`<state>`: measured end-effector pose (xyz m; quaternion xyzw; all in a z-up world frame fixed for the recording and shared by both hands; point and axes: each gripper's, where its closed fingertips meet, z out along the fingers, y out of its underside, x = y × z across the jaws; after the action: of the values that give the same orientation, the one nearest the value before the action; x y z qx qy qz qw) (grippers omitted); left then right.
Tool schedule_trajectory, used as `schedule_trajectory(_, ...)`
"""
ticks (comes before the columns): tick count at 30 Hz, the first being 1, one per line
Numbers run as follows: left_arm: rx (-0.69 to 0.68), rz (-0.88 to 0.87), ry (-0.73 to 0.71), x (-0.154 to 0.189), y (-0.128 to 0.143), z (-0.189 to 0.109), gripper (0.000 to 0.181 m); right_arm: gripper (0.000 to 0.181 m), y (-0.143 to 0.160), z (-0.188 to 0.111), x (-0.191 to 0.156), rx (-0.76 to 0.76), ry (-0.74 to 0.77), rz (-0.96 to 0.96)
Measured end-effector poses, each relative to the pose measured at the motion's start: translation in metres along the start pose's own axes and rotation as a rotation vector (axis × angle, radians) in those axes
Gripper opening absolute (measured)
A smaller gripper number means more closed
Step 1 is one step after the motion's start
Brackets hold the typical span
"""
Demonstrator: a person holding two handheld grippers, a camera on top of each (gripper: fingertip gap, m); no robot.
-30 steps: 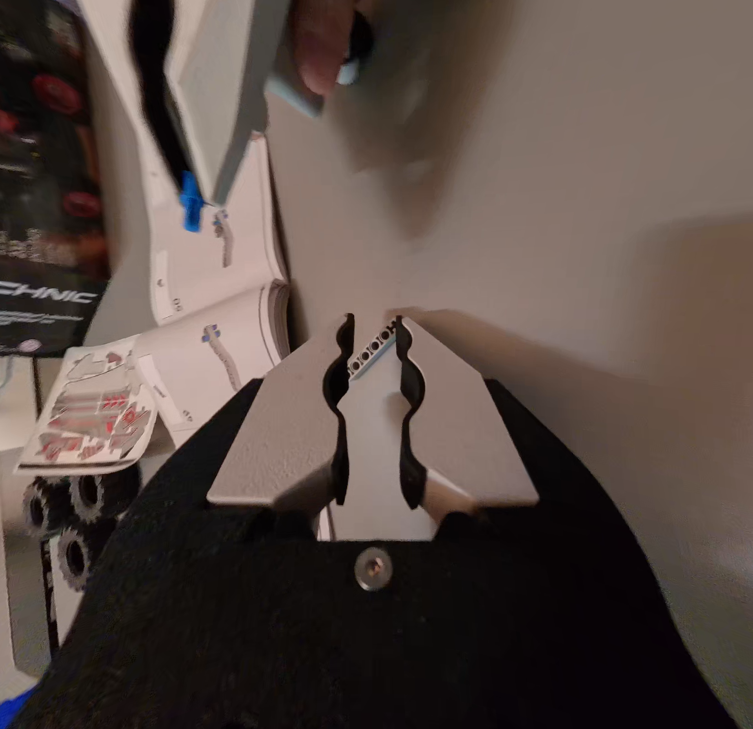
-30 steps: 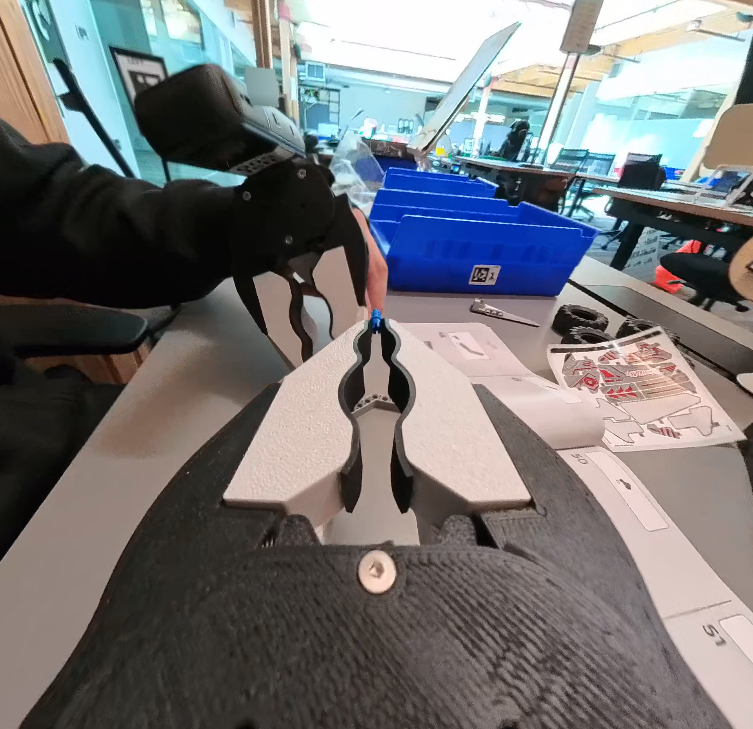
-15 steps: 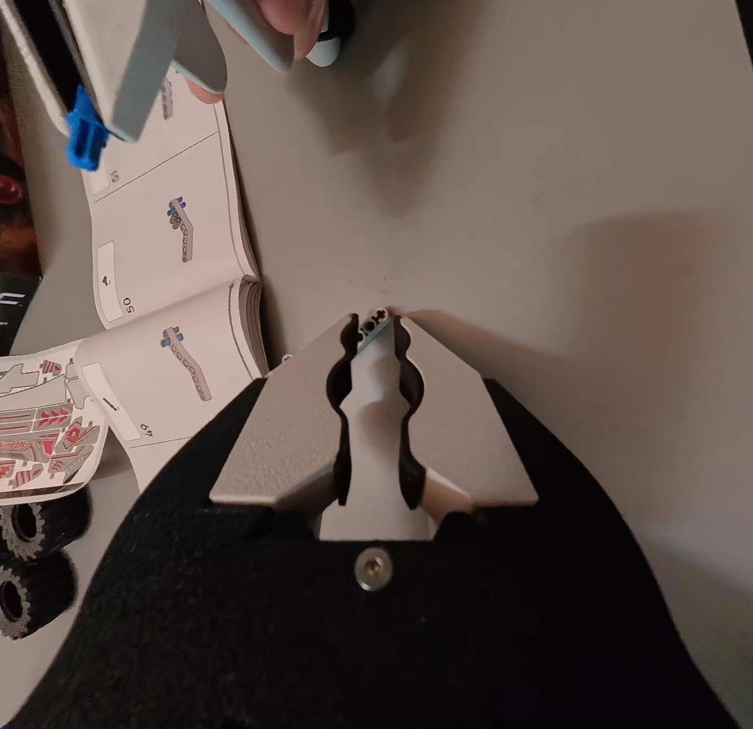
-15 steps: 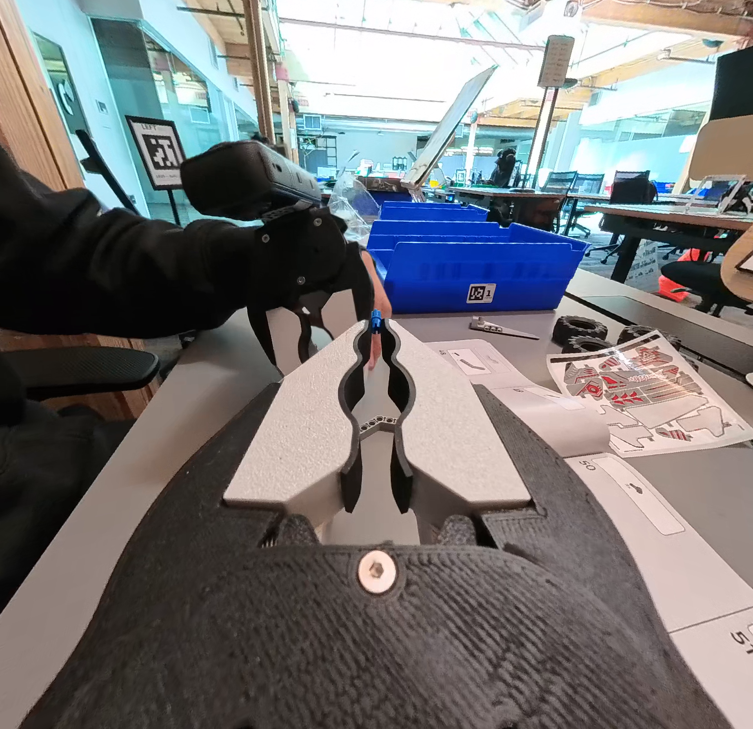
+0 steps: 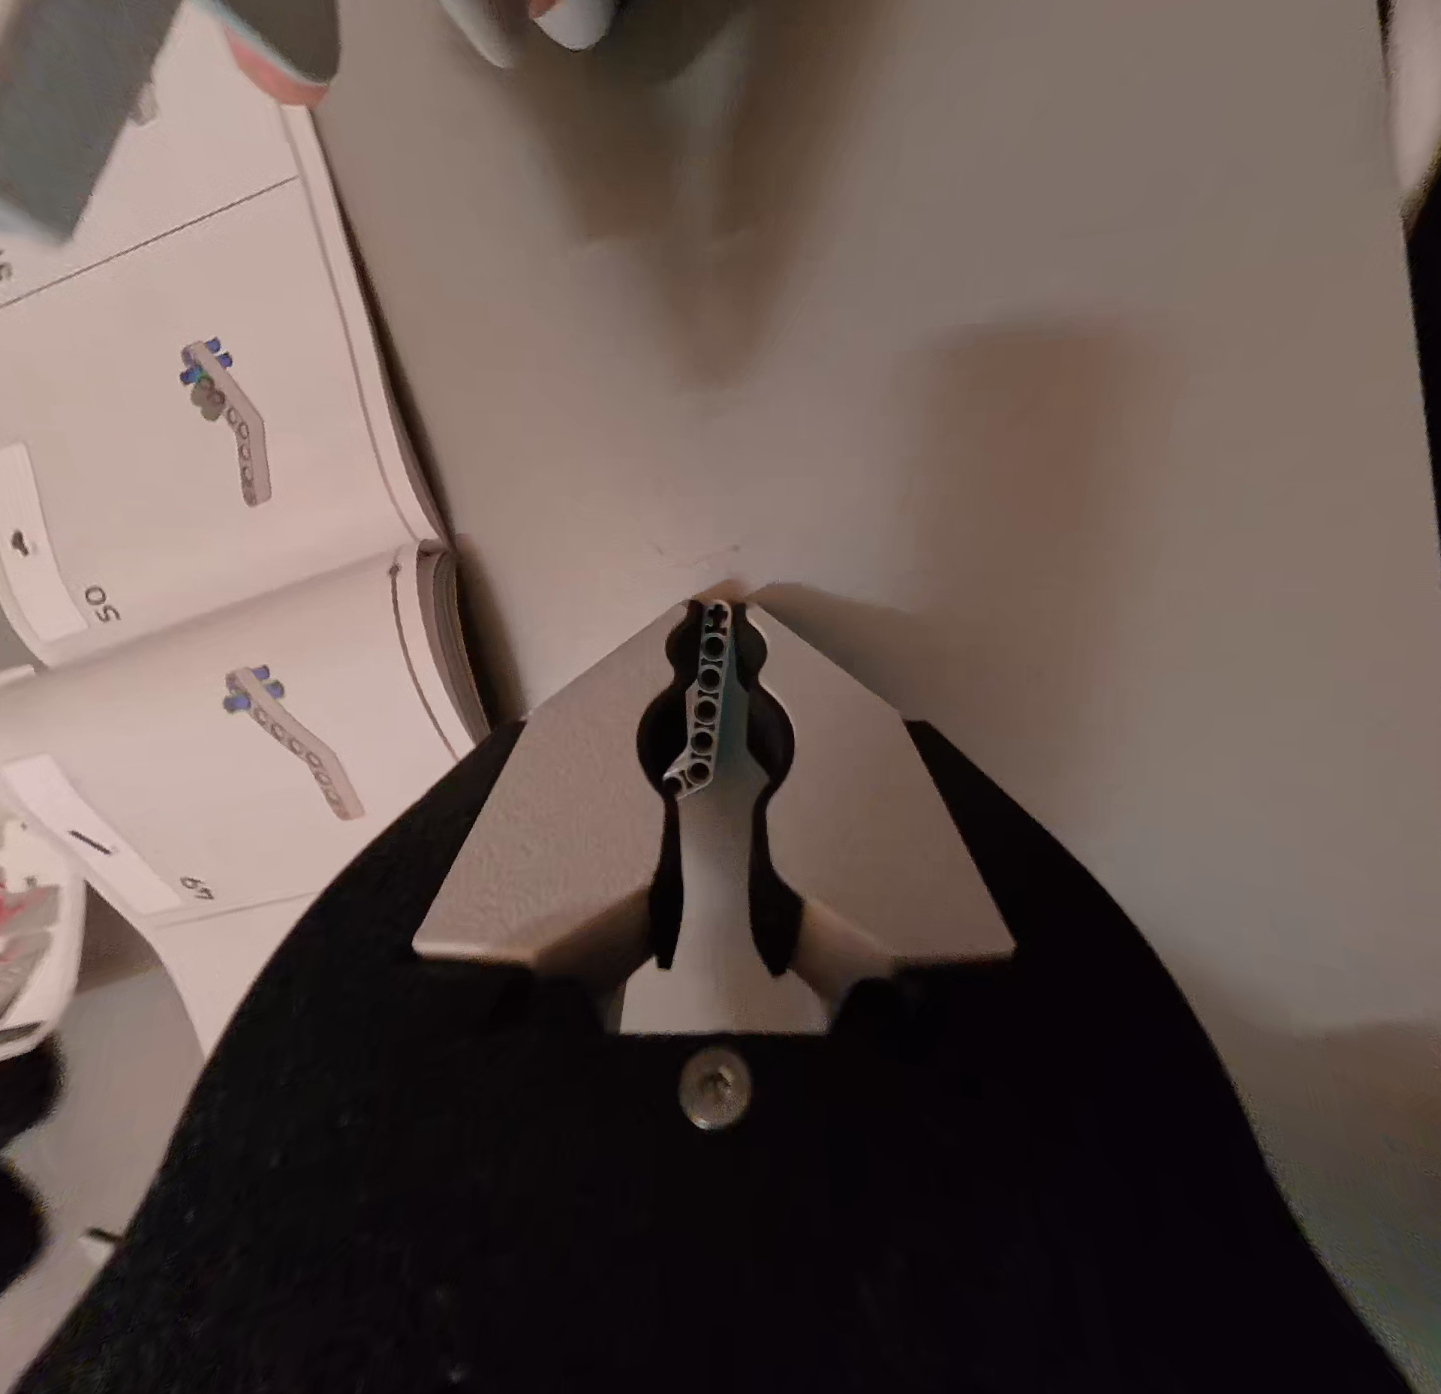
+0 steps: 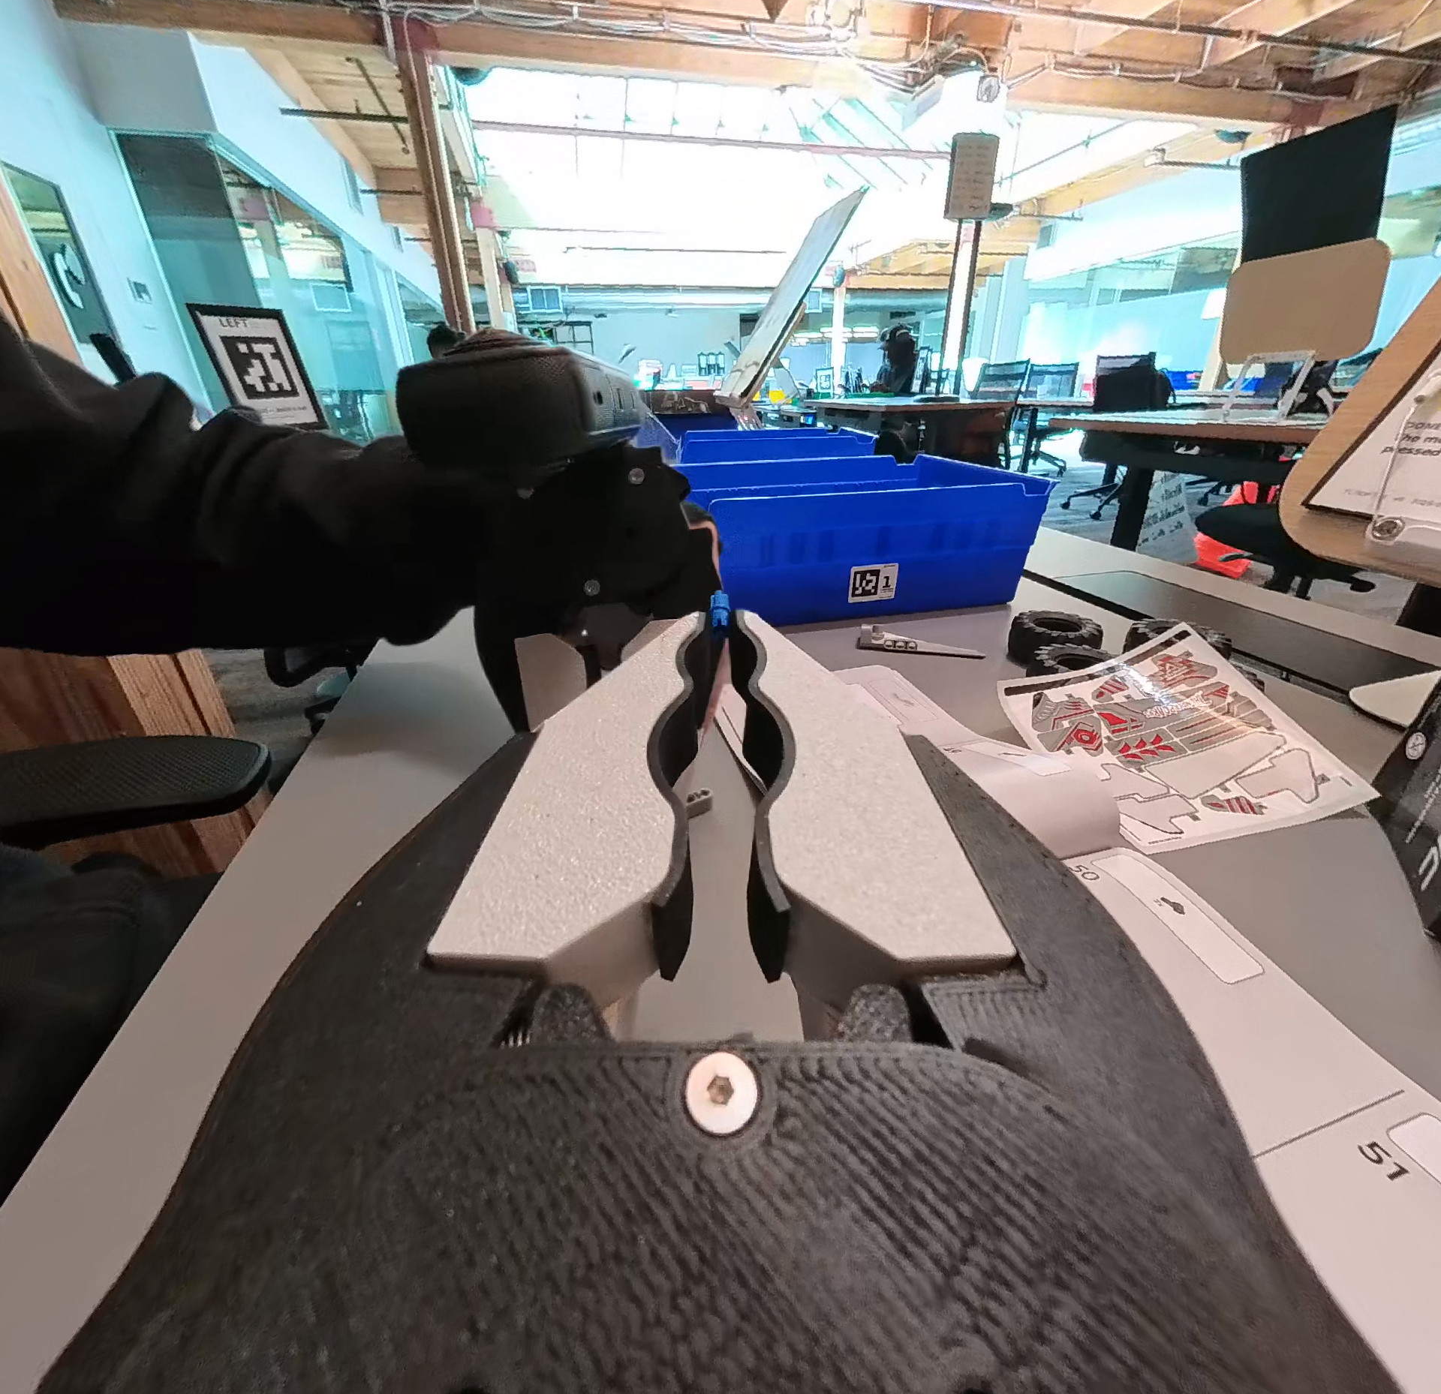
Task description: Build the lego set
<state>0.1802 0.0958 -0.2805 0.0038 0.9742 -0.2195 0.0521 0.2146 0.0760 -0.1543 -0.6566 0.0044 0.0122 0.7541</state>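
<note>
**Pin in one tool, beam under the other**

My left tool [image 5: 716,616] points down at the counter [image 5: 975,359] with its jaws drawn close around a light grey angled liftarm [image 5: 708,706]. The beam lies flat between the pads, holes facing up, so I judge this a pinch to steady it for pinning; whether the pads truly bite, I cannot tell.

My right tool [image 6: 724,622] is clamped on a small blue pin [image 6: 718,607] at its very tips, leaving the pin's end free to enter a hole.

Just beside the beam, the instruction booklet [image 5: 234,437] lies open, its drawings showing blue pins in such a beam. Farther off lie the sticker sheet [image 6: 1170,733], black tyres [image 6: 1053,635] and blue bins [image 6: 858,538].
</note>
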Motion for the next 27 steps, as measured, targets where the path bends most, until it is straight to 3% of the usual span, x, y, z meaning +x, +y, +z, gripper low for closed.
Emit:
schedule_trajectory(7,0.161,-0.152,-0.07,0.004,-0.005,-0.008,0.013,0.004,0.001,0.001,0.0,-0.006,0.001,0.001)
schedule_trajectory(19,0.124,-0.135,-0.087,-0.001,-0.005,-0.006,0.0,0.003,-0.004,-0.001,-0.001,0.03,0.007,-0.016)
schedule_trajectory(27,0.242,-0.258,-0.217,-0.009,-0.005,-0.007,0.0,0.003,0.0,0.003,-0.002,0.003,0.009,-0.014)
